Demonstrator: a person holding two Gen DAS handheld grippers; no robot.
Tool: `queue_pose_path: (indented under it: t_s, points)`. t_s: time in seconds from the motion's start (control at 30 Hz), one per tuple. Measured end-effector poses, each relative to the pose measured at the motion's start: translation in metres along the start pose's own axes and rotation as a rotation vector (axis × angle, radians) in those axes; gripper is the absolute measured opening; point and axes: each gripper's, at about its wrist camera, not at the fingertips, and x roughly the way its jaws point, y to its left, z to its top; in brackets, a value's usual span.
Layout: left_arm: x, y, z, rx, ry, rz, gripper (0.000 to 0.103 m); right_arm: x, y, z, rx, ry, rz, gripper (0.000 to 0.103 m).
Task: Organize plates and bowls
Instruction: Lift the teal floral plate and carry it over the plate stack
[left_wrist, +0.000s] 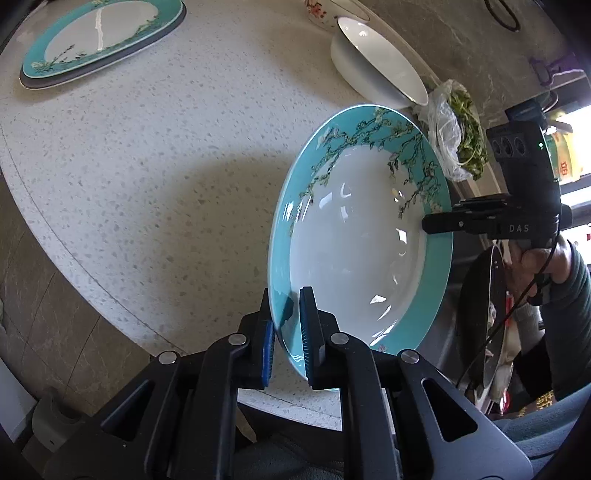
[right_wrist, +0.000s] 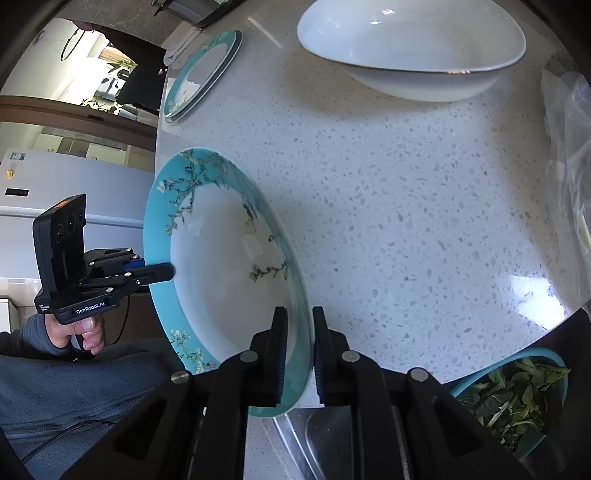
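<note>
Speckled white desk (left_wrist: 147, 155) spreads beneath a teal-rimmed plate (left_wrist: 354, 240), held tilted above it, left gripper (left_wrist: 286, 332) and right gripper (right_wrist: 299, 354) each clamped on opposite rims. Farther off sit a white bowl (right_wrist: 413, 48) and stacked teal plates (left_wrist: 99, 40). Only the right view shows a blue bowl of greens (right_wrist: 517, 398); the left shows bagged greens (left_wrist: 458, 136).

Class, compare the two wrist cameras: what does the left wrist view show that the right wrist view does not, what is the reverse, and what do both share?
Only the left wrist view: a floral bowl at the far edge and a dark pan over the sink.
Only the right wrist view: a teal bowl of leafy greens and a white refrigerator.
Both: the teal blossom plate, gripped on opposite rims by the left gripper and the right gripper, the stacked teal plates, and the white bowl.
</note>
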Motion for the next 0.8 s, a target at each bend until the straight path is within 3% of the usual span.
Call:
queue_pose_path:
  t_s: [0.43, 0.8]
  points:
    - [-0.064, 0.051, 0.028, -0.035, -0.067, -0.029, 0.01, -0.005, 0.028, 0.026, 0.027, -0.028, 0.03, 0.015]
    - [-0.13, 0.128, 0.099, -0.019, -0.145, 0.011, 0.01, 0.006, 0.084, 0.103, 0.013, -0.061, 0.038, 0.015]
